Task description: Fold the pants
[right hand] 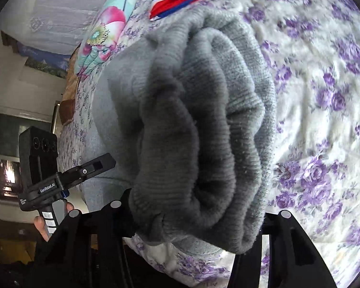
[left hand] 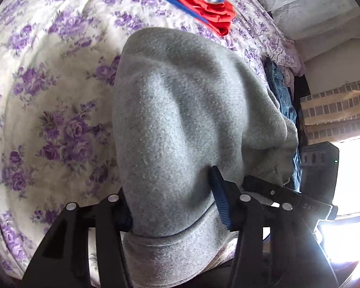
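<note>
A bed with a purple flower sheet (left hand: 48, 110) holds the grey pants (left hand: 180, 110); the left gripper (left hand: 175, 206) pinches one end; the right gripper (right hand: 199, 216) pinches the bunched ribbed end; they look thick, soft and floppy, so hold edges.

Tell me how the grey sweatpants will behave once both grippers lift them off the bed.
The grey sweatpants look thick and fleecy, so they will probably sag between the left gripper and right gripper. The bunched ribbed folds suggest good grip, unlikely to slip. Probably bulky rather than heavy.
</note>
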`<state>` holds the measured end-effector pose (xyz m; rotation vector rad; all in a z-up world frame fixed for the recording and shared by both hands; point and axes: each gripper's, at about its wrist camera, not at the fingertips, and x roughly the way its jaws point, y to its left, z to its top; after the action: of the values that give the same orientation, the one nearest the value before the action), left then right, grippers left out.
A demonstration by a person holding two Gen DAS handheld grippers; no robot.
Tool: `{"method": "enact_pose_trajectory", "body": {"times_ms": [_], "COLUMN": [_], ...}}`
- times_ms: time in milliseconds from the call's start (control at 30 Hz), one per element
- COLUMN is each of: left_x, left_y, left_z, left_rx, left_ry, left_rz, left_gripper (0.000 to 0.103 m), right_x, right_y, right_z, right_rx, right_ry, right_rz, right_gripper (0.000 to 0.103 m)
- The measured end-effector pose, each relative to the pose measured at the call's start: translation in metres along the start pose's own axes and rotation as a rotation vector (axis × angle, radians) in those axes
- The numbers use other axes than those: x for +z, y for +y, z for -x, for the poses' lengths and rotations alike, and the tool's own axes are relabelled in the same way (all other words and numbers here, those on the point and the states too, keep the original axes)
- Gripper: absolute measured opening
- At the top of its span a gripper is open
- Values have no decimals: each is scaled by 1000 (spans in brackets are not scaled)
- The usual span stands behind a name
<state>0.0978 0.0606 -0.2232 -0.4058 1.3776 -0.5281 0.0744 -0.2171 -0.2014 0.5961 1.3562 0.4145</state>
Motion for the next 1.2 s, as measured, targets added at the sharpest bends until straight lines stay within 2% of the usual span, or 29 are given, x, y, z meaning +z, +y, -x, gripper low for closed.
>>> {"method": "enact_pose_trajectory", "body": {"times_ms": [167, 267, 367, 467, 567, 700, 833, 867, 900, 933, 967, 1000, 1067, 1100, 1200], "left_x": [16, 56, 132, 232, 315, 382, 412, 414, 415, 416, 416, 417, 416, 413, 393], "left_y": [-17, -34, -58, -82, -92, -90, -67, -62, -54, -48, -44, -39, -35, -37, -47], "left_z": [26, 33, 35, 31, 13, -28, -78, -88, -102, -109, -111, -112, -108, -101, -69], "left_rx": [10, 21, 28, 10, -3, 38, 51, 59, 76, 87, 83, 76, 65, 87, 154], "left_ry": [-58, -78, -104, -161, -187, -175, -106, -86, -68, -75, -86, -85, -72, -72, -132], "left_rz": [-48, -92, -137, -168, -147, -126, -95, -83, -69, -59, -48, -30, -17, -34, -107], "left_gripper": [51, 51, 51, 53, 54, 54, 54, 58, 63, 79, 91, 94, 95, 95, 93], "right_x": [23, 64, 140, 228, 309, 378, 408, 410, 414, 414, 414, 412, 410, 410, 399], "right_y": [13, 16, 27, 37, 29, 8, -24, -33, -42, -49, -57, -63, -74, -75, -62], "right_z": [18, 30, 46, 60, 56, 31, -7, -16, -26, -31, -33, -35, -35, -30, 3], "right_rx": [46, 63, 54, 25, 3, -49, -73, -83, -93, -82, -70, -75, -11, -8, -96], "right_ry": [-50, -75, -140, -239, -275, -264, -211, -205, -209, -220, -226, -219, -176, -164, -224], "right_rz": [33, 44, 83, 134, 133, 115, 85, 77, 67, 52, 23, -10, -57, -62, 17], "right_gripper": [50, 50, 50, 50, 50, 50, 51, 53, 60, 64, 80, 94, 94, 94, 94]}}
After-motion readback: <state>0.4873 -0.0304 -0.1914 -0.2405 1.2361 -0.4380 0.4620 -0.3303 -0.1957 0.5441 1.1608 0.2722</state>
